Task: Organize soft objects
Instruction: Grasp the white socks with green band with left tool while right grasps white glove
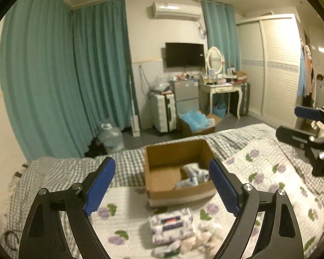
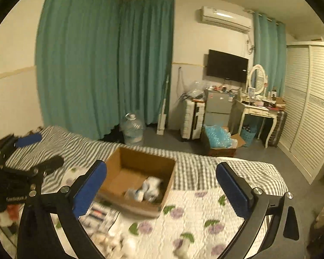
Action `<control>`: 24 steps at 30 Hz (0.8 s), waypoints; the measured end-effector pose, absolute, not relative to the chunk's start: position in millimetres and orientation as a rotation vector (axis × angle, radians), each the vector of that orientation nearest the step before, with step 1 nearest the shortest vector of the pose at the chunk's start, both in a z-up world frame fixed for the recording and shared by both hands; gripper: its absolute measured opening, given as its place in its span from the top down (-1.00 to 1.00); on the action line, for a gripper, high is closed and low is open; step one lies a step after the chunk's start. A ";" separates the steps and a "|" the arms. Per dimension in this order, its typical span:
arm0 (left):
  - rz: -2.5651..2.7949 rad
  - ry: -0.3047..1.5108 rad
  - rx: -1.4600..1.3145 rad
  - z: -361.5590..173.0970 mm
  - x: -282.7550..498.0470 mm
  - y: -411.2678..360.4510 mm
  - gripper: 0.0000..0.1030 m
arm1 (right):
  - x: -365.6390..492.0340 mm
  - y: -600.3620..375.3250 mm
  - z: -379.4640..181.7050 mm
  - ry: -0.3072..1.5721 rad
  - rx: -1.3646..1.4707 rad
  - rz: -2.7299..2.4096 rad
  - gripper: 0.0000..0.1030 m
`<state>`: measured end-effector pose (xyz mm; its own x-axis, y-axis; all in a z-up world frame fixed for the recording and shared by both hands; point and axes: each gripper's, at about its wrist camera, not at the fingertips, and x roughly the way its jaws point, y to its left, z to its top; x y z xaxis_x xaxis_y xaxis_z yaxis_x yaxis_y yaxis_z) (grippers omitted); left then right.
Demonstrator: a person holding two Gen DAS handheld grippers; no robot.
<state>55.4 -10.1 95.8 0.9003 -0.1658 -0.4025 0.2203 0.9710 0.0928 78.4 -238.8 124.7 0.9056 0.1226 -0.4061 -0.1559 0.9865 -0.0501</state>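
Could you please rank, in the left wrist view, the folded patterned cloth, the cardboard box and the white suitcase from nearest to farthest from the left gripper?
1. Folded patterned cloth, on the quilt just below the left gripper.
2. Cardboard box, on the bed ahead.
3. White suitcase, on the floor beyond the bed.

Open brown cardboard box (image 1: 159, 161) upright on bed, white-blue soft items (image 1: 193, 174) inside; folded white patterned cloth bundle (image 1: 171, 227) and crumpled white pieces (image 1: 205, 237) laid just before it.
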 end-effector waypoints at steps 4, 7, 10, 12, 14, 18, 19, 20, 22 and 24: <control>-0.188 0.441 0.123 70.2 35.6 -5.2 -0.73 | 47.0 -219.2 101.8 0.434 -0.116 0.160 -0.98; -0.159 0.478 0.082 38.6 29.2 1.0 -0.73 | 33.6 -212.7 71.2 0.461 -0.100 0.171 -0.98; -0.149 0.557 0.082 -5.1 36.0 -0.2 -0.73 | 29.4 -207.6 31.2 0.513 -0.057 0.173 -0.98; -0.134 0.599 0.069 -30.5 35.9 1.2 -0.73 | 35.3 -205.4 0.3 0.577 -0.024 0.190 -0.98; -0.131 0.644 0.040 -59.0 37.0 5.2 -0.73 | 41.0 -205.1 -26.1 0.620 -0.018 0.179 -0.98; -0.129 0.725 0.056 -95.6 37.3 1.2 -0.73 | 52.1 -199.7 -84.6 0.742 0.008 0.219 -0.98; -0.129 0.740 0.066 -103.7 37.8 -1.4 -0.73 | 54.3 -197.5 -95.6 0.769 0.005 0.221 -0.98; -0.129 0.751 0.074 -107.0 37.4 -0.4 -0.73 | 57.4 -194.2 -108.1 0.795 -0.004 0.221 -0.97; -0.123 0.782 0.083 -116.5 41.3 -2.8 -0.68 | 63.1 -185.5 -133.0 0.857 -0.020 0.241 -0.97; -0.112 0.801 0.079 -123.6 44.6 0.7 -0.68 | 69.5 -180.4 -147.9 0.894 -0.024 0.249 -0.96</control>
<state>44.6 0.7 -123.6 0.6903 -0.0702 -0.7201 0.1300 0.9911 0.0280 69.5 -180.4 -147.9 0.5995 0.2050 -0.7736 -0.2246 0.9709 0.0832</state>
